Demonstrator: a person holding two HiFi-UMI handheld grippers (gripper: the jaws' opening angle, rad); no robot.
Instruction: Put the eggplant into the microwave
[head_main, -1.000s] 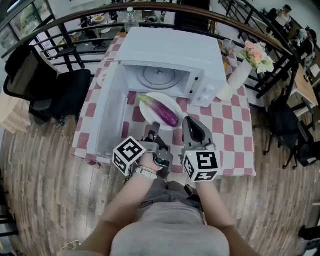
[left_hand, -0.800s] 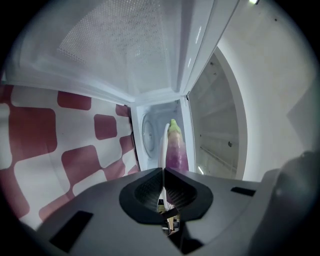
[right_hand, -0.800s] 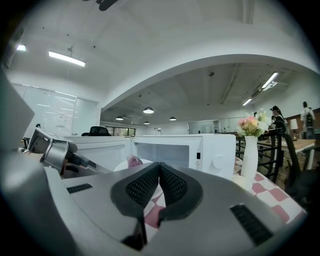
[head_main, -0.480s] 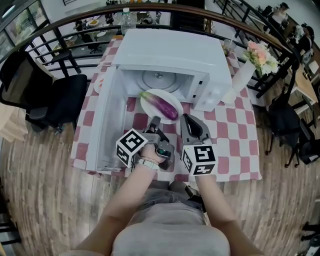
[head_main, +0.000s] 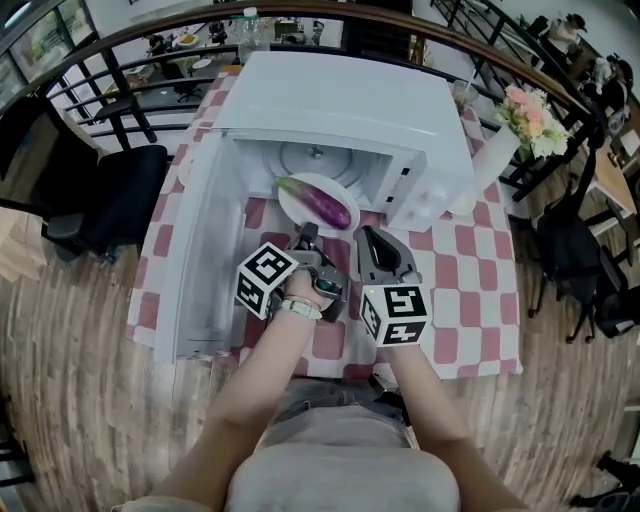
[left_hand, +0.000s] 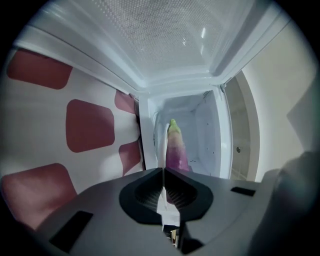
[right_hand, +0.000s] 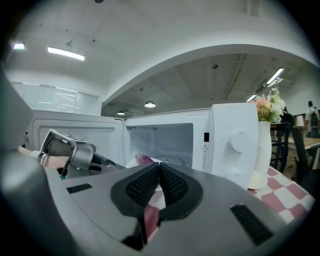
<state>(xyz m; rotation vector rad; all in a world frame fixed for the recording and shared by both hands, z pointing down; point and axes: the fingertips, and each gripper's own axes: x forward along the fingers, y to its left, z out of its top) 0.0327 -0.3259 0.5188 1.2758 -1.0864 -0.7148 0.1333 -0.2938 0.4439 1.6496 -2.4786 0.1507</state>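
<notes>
A purple eggplant (head_main: 322, 201) with a green stem lies on a white plate (head_main: 293, 212) at the mouth of the open white microwave (head_main: 345, 100). Part of the plate is over the threshold. My left gripper (head_main: 308, 235) is shut on the plate's near rim. In the left gripper view the rim (left_hand: 162, 140) runs edge-on between the jaws of the left gripper (left_hand: 163, 172), with the eggplant (left_hand: 176, 147) beyond. My right gripper (head_main: 364, 234) hovers just right of the plate, shut and holding nothing. In its own view the right gripper (right_hand: 159, 166) faces the cavity.
The microwave door (head_main: 205, 260) stands swung out to the left, along the left arm. A white vase with flowers (head_main: 490, 145) stands right of the microwave. The red-checked cloth (head_main: 470, 290) covers the table. A black chair (head_main: 110, 200) and a railing flank the table.
Both grippers have moved forward toward the microwave. The plate with the eggplant has gone with the left gripper from the table in front to the cavity's mouth.
</notes>
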